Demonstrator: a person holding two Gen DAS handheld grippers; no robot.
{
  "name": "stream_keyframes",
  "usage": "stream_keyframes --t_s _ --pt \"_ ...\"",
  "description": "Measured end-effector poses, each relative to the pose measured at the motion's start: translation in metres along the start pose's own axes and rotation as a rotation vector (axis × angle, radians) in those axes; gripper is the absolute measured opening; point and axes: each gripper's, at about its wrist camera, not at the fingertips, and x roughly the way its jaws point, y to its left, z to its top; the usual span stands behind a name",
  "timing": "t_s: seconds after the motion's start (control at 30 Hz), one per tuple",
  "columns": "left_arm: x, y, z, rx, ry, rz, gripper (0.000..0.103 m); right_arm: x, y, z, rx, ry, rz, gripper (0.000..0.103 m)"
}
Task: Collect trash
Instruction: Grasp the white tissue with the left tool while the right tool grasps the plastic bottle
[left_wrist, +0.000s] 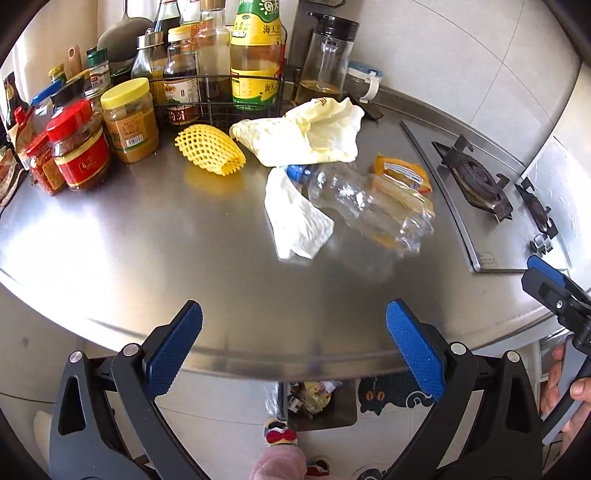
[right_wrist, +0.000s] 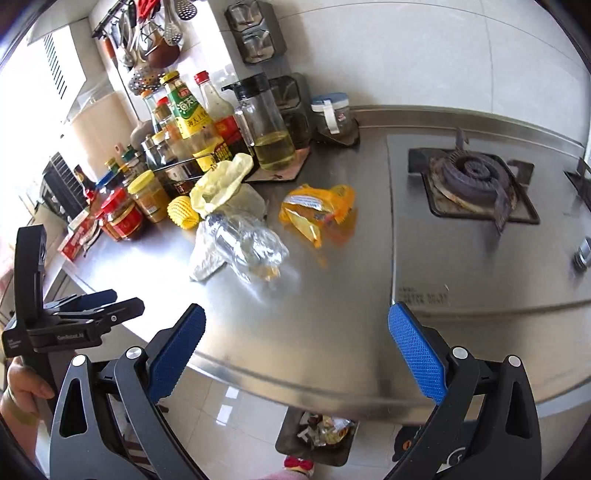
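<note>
Trash lies on the steel counter (left_wrist: 147, 236): a crushed clear bottle (left_wrist: 365, 206) with a blue cap, a white tissue (left_wrist: 299, 221), an orange snack wrapper (left_wrist: 404, 171), a pale yellow bag (left_wrist: 314, 133) and a yellow foam net (left_wrist: 210, 149). My left gripper (left_wrist: 293, 314) is open and empty over the counter's front edge. My right gripper (right_wrist: 295, 317) is open and empty too, short of the bottle (right_wrist: 243, 240) and wrapper (right_wrist: 317, 208). The bag (right_wrist: 221, 182), net (right_wrist: 183, 212) and tissue (right_wrist: 203, 262) also show in the right wrist view.
Sauce jars and bottles (left_wrist: 125, 118) crowd the back left in a wire rack (left_wrist: 221, 96). A gas hob (left_wrist: 476, 177) sits at right. A dark bin with trash (left_wrist: 317, 398) stands on the floor below the counter edge, also in the right wrist view (right_wrist: 317, 432).
</note>
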Motion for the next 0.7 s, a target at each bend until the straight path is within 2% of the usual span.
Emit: stream_keyframes --t_s 0.07,0.13,0.17,0.2,0.43,0.53,0.6,0.7 --pt "0.011 0.005 0.012 0.006 0.003 0.007 0.094 0.016 0.008 0.013 -0.034 0.005 0.012 0.100" --pt "0.025 0.008 0.022 0.020 0.017 -0.007 0.086 0.030 0.014 0.023 -0.054 0.015 0.043 0.097" --pt "0.032 0.009 0.026 0.029 0.030 -0.016 0.079 0.036 0.016 0.027 -0.058 0.025 0.059 0.092" --pt "0.039 0.009 0.030 0.040 0.043 -0.025 0.076 0.042 0.017 0.031 -0.059 0.032 0.070 0.089" --pt "0.078 0.007 0.044 0.100 0.087 -0.070 0.073 0.075 0.025 0.046 -0.064 0.074 0.108 0.083" --pt "0.090 0.007 0.047 0.117 0.103 -0.083 0.065 0.089 0.031 0.051 -0.080 0.095 0.117 0.083" --pt "0.096 0.007 0.047 0.133 0.114 -0.085 0.054 0.097 0.032 0.052 -0.086 0.109 0.116 0.083" --pt "0.098 0.004 0.048 0.175 0.095 -0.064 0.048 0.109 0.030 0.051 -0.077 0.144 0.132 0.083"
